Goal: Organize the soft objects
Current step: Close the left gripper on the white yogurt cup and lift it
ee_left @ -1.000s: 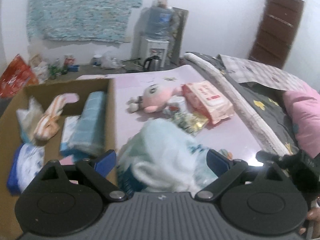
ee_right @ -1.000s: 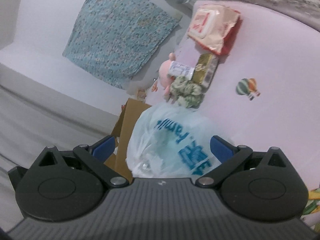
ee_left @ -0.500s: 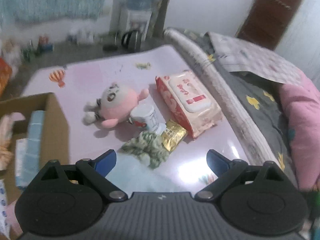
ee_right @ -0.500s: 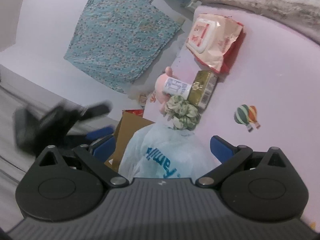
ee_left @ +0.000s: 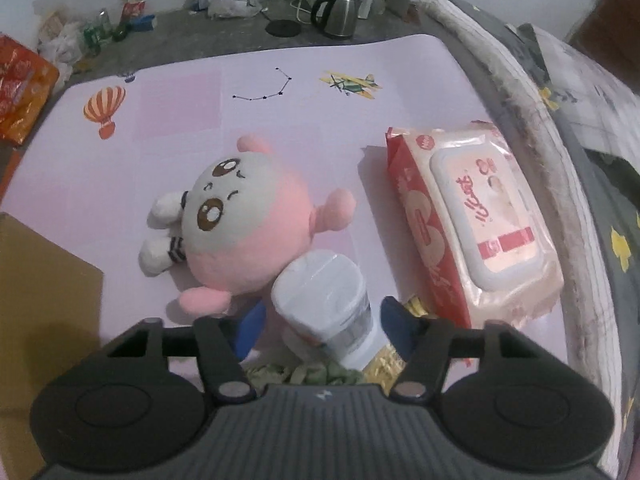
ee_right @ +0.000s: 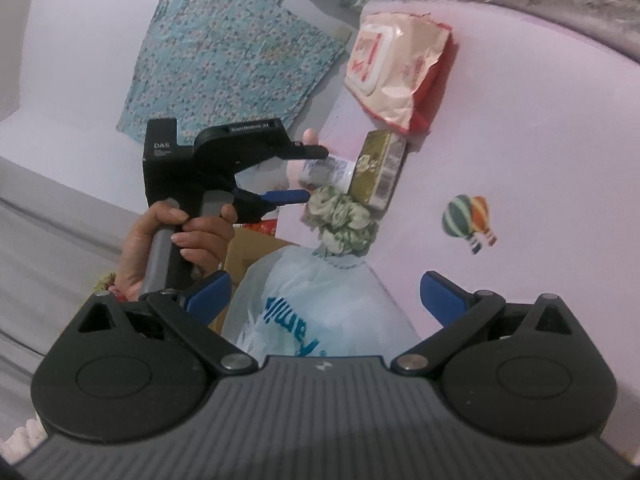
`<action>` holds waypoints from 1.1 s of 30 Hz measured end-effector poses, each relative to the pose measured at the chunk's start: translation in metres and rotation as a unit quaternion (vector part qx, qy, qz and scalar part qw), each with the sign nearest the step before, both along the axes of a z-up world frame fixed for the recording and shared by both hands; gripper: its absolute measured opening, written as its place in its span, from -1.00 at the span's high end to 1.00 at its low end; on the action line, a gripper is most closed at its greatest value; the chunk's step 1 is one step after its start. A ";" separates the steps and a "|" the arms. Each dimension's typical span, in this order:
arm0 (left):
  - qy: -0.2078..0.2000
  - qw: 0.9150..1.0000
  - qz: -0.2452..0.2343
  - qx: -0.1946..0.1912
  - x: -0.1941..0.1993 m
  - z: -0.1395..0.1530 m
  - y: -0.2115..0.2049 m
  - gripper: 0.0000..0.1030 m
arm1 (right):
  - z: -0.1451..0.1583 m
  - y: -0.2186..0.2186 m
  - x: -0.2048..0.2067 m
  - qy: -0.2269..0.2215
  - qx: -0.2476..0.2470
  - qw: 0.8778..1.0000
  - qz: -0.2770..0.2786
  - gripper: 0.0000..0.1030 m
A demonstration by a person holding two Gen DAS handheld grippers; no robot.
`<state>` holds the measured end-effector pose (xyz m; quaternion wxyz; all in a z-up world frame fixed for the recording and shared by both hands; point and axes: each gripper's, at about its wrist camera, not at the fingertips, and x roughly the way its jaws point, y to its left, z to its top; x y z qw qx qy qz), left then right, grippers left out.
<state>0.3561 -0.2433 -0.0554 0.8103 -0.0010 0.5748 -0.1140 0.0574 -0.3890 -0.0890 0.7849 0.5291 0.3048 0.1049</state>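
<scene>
Two grippers are working over one pale pink mat (ee_left: pixel 280 128) printed with balloons and a plane. Nearest the right wrist camera, the right gripper (ee_right: pixel 324 292) is standing with its blue-tipped fingers wide apart around one translucent white plastic bag with blue lettering (ee_right: pixel 316 304); the pads are not pressing on it.

Just beyond the bag one green-and-white fabric scrunchie (ee_right: pixel 340 220) is lying beside one gold foil packet (ee_right: pixel 378 172), whose long axis is running away from that camera toward the red-and-white wet-wipes pack (ee_right: pixel 396 72).

One hand (ee_right: pixel 176 236) is gripping the handle of the left gripper (ee_left: pixel 320 322), which is pointing steeply down at the mat. Its jaws have just been closing and are now standing about half open on either side of one small white wrapped tissue pack (ee_left: pixel 324 300); I cannot tell whether the pads are touching it. The pack is lying tilted against the plush, its long axis running from the gripper up toward the toy.

Beyond it one pink-and-white round plush toy (ee_left: pixel 244 236) is lying on its back, feet toward the one brown cardboard box (ee_left: pixel 44 300) at the left. The single wipes pack is lying lengthwise to the plush's right, near the bedding edge.

Farthest off, one steel kettle (ee_left: pixel 336 12) is standing on the floor.
</scene>
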 end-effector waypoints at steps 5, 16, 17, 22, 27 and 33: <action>-0.006 1.000 0.025 -0.014 0.002 -0.006 0.002 -0.07 | -0.005 -0.004 -0.003 0.004 0.004 1.000 -0.007 -0.97; -0.020 0.997 0.026 -0.075 -0.020 0.027 0.005 -0.03 | -0.006 -0.009 -0.015 0.001 0.007 1.000 -0.024 -0.97; -0.025 0.996 0.021 -0.081 -0.025 0.035 0.004 -0.03 | -0.005 -0.010 -0.016 -0.004 0.009 1.000 -0.027 -0.97; -0.037 0.991 -0.017 -0.124 -0.056 0.079 0.004 -0.02 | 0.012 -0.012 -0.024 -0.047 -0.007 0.998 -0.039 -0.97; -0.035 0.982 -0.075 -0.168 -0.104 0.119 0.007 -0.02 | 0.045 -0.009 -0.028 -0.121 -0.061 0.990 -0.037 -0.97; -0.007 0.967 -0.100 -0.233 -0.151 0.136 0.025 -0.02 | 0.083 -0.003 -0.032 -0.203 -0.111 0.972 -0.024 -0.97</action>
